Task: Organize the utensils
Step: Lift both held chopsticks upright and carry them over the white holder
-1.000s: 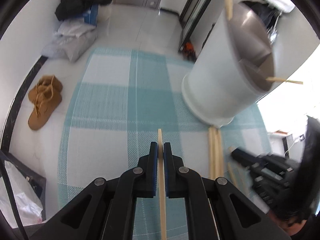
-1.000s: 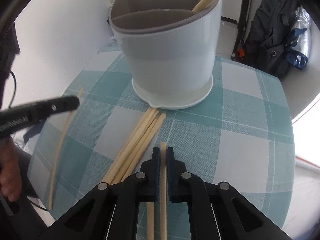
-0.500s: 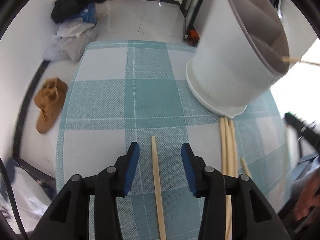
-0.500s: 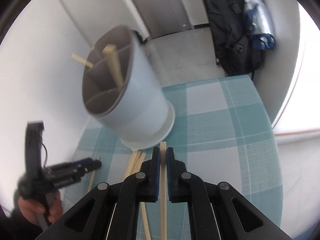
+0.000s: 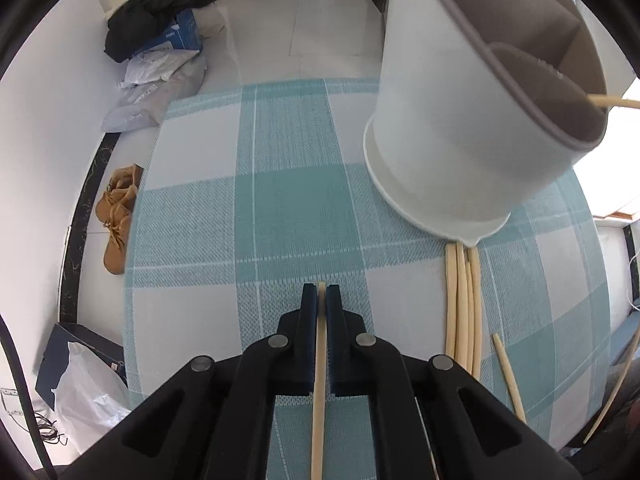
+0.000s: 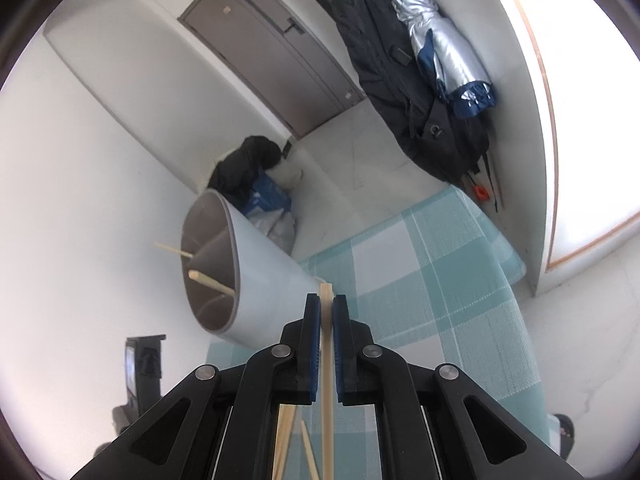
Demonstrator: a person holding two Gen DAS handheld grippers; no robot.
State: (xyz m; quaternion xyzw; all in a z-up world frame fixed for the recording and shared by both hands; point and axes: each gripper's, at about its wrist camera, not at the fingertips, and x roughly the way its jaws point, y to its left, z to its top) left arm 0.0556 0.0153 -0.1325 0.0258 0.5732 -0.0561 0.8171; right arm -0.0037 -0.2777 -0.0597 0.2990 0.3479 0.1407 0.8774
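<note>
My left gripper point(image 5: 321, 292) is shut on a pale wooden chopstick point(image 5: 318, 380) low over the teal checked tablecloth point(image 5: 280, 208). A white utensil holder point(image 5: 460, 128) with grey dividers stands at the right, one stick poking out of it point(image 5: 614, 101). Several loose chopsticks point(image 5: 464, 300) lie by its base. My right gripper point(image 6: 327, 304) is shut on another chopstick point(image 6: 327, 380), raised and tilted, with the holder point(image 6: 248, 280) to its left, two sticks inside point(image 6: 208, 280).
Brown shoes point(image 5: 116, 220), bags and a dark coat point(image 5: 160, 36) lie on the floor beyond the table's left edge. A white plastic bag point(image 5: 88, 396) sits lower left. Jackets point(image 6: 420, 80) hang by a grey door point(image 6: 276, 60).
My left gripper opened half a second ago and has now shut on the chopstick again. My right gripper has lifted and tilted its chopstick upward, above the holder's level.
</note>
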